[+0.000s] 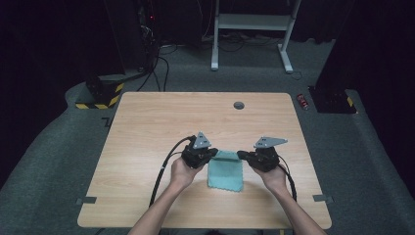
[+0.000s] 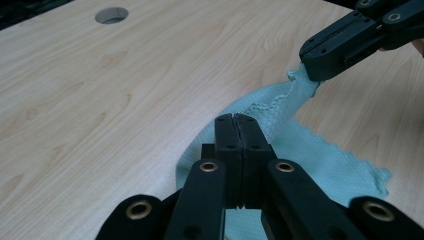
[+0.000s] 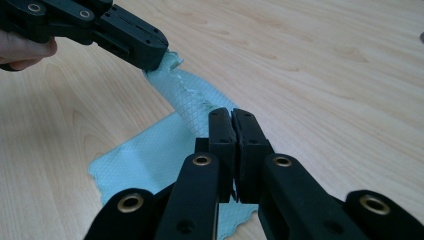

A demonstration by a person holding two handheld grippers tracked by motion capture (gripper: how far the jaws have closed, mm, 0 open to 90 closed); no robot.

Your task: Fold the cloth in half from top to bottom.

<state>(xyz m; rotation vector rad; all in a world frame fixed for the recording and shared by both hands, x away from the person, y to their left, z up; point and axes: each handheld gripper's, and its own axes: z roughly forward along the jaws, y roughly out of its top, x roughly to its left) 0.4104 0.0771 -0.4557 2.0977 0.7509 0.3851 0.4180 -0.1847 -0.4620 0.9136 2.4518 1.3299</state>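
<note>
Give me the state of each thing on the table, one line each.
Teal cloth: far edge pinched at both corners and lifted, near part lying on the table.
Left gripper: shut on the cloth's far left corner.
Right gripper: shut on the cloth's far right corner.
Table: bare wood, round hole near the far edge.
</note>
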